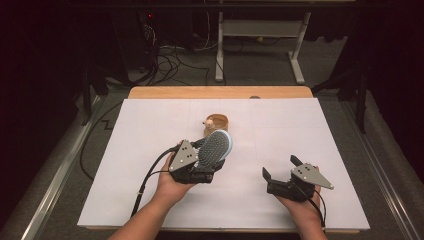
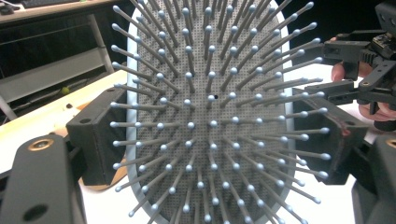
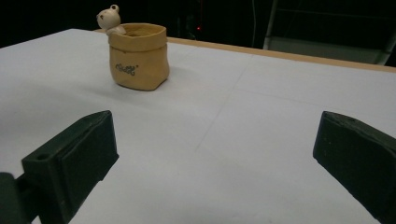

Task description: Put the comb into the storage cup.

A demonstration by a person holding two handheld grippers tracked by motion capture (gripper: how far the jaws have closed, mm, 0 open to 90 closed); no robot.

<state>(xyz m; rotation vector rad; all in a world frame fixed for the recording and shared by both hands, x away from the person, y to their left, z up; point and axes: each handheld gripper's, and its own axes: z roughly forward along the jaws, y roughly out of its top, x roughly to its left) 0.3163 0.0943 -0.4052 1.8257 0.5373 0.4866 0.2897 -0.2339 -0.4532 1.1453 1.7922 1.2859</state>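
Gripping an oval hairbrush (image 1: 215, 147) with a pale blue rim and a grey bristle pad, the left gripper (image 1: 200, 167) has its two black jaws clamped on the brush's sides, bristles facing up toward the high view's camera. The brush head is tilted, reaching away from the person toward the small tan ceramic pot shaped like a sack (image 1: 216, 122), which has a little cream bear figure (image 1: 210, 121) perched at its rim. In the high view the brush tip overlaps the pot's near edge; whether they touch cannot be told.

In the left gripper view the hairbrush (image 2: 210, 116) stands between the two jaw blocks, its ball-tipped bristles pointing at the lens, and the right gripper (image 2: 345, 70) appears beyond it.

The right gripper (image 1: 280, 172) sits well to the right of the pot, nearer the person, its jaws wide apart and holding nothing. Its own view looks across the white sheet covering the table (image 3: 261, 140) to the pot (image 3: 138, 56), upright on the sheet, with the bear (image 3: 109, 19) at its far left rim.
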